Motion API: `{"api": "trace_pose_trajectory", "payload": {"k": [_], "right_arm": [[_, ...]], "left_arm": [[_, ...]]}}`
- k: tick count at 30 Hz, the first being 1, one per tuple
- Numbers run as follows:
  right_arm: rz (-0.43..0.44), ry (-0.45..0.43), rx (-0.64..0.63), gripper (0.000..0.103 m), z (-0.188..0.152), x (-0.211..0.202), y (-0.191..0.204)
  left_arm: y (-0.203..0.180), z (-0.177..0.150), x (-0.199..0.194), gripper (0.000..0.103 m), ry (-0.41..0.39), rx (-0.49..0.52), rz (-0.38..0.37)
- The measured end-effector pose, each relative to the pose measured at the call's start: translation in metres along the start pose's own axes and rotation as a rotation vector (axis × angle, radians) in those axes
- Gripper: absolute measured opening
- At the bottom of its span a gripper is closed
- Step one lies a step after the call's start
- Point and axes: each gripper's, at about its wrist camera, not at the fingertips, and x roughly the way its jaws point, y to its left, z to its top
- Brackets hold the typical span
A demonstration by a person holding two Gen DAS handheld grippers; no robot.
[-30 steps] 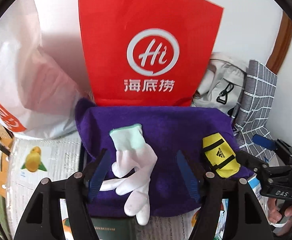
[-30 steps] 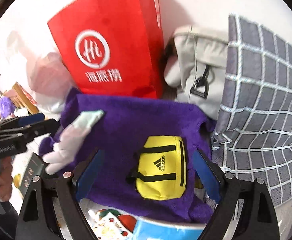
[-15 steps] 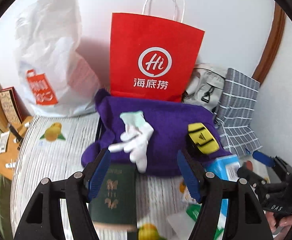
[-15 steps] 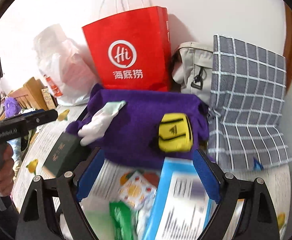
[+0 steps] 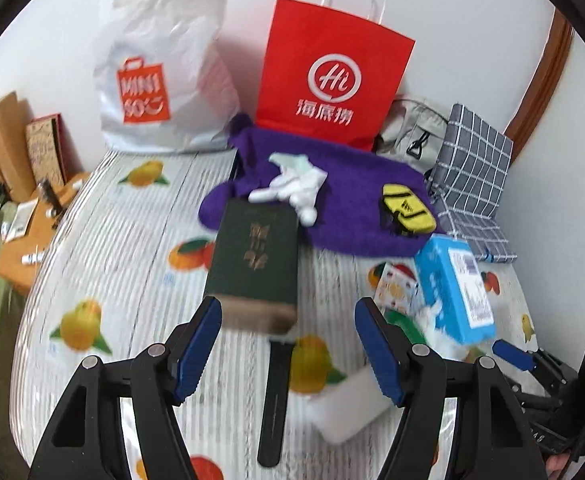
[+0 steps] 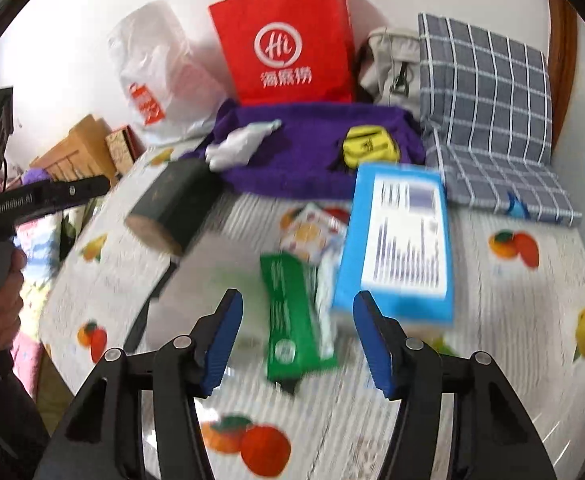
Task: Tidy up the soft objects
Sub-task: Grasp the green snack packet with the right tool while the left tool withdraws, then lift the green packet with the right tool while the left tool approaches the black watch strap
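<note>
Both tools hang empty above the fruit-print cloth [image 5: 104,240]: the left gripper [image 5: 288,344] stands parted on nothing, and the right gripper [image 6: 296,334] has just been narrowing with nothing between its pads. The white glove [image 5: 296,186] and yellow pouch [image 5: 406,210] lie at twelve o'clock on the purple towel [image 5: 344,224], well apart from each other. Probably best to approach one soft piece squarely, avoiding the green book [image 5: 254,264].

Clutter around your work area, none of it yours to sort

At twelve o'clock stands the red paper bag [image 5: 334,76]; at eleven, the white Miniso bag [image 5: 164,76]. The dark green book [image 5: 254,260] lies centre, the blue box [image 5: 454,284] at three o'clock.
</note>
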Motion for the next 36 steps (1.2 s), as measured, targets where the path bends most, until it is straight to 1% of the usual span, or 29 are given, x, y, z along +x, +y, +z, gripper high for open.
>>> {"api": "trace_pose_trajectory", "payload": {"k": [3,7,9,11,14,15,16,17,18,21,25,29,32,34,35,36], "right_arm": [[-0.003,0.039,-0.016,0.058,-0.019,0.014,0.002],[-0.001,0.080,0.008,0.058,-0.032,0.036,-0.005],[0.011,0.100,0.019,0.059,-0.032,0.046,-0.008],[0.033,0.118,0.009,0.064,-0.030,0.055,-0.006],[0.004,0.090,-0.035,0.065,-0.025,0.064,0.001],[-0.015,0.109,-0.044,0.065,-0.023,0.071,0.001],[-0.044,0.130,-0.046,0.059,-0.023,0.078,0.000],[-0.063,0.127,-0.051,0.055,-0.023,0.079,0.000],[-0.068,0.111,-0.066,0.051,-0.023,0.077,0.001],[-0.028,0.103,-0.060,0.035,-0.026,0.066,0.000],[-0.016,0.071,-0.060,0.034,-0.034,0.044,0.001],[0.024,0.043,-0.042,0.034,-0.044,0.021,0.002],[0.034,0.025,-0.037,0.034,-0.054,0.009,0.005],[0.073,0.027,-0.040,0.035,-0.062,0.004,0.006],[0.074,0.030,-0.038,0.035,-0.066,0.002,0.006],[0.052,0.036,-0.039,0.035,-0.071,0.003,0.004]], "left_arm": [[0.005,-0.017,0.000,0.067,0.008,-0.006,0.017],[0.013,-0.040,0.002,0.067,0.019,-0.028,0.015],[0.017,-0.050,0.004,0.067,0.031,-0.039,0.010],[0.019,-0.054,0.005,0.067,0.043,-0.037,0.006],[0.022,-0.058,0.003,0.067,0.038,-0.036,0.022],[0.023,-0.059,0.003,0.067,0.041,-0.040,0.022],[0.023,-0.060,0.002,0.067,0.043,-0.040,0.021],[0.023,-0.061,0.002,0.067,0.043,-0.037,0.021],[0.023,-0.062,0.001,0.067,0.043,-0.033,0.024],[0.023,-0.068,0.000,0.067,0.049,-0.030,0.030],[0.022,-0.072,0.002,0.067,0.056,-0.040,0.028],[0.019,-0.078,-0.001,0.067,0.054,-0.033,0.030],[0.016,-0.082,-0.001,0.067,0.057,-0.031,0.038],[0.016,-0.085,0.000,0.067,0.062,-0.034,0.035],[0.015,-0.088,0.000,0.067,0.064,-0.034,0.036],[0.015,-0.089,0.000,0.067,0.066,-0.033,0.037]]}}
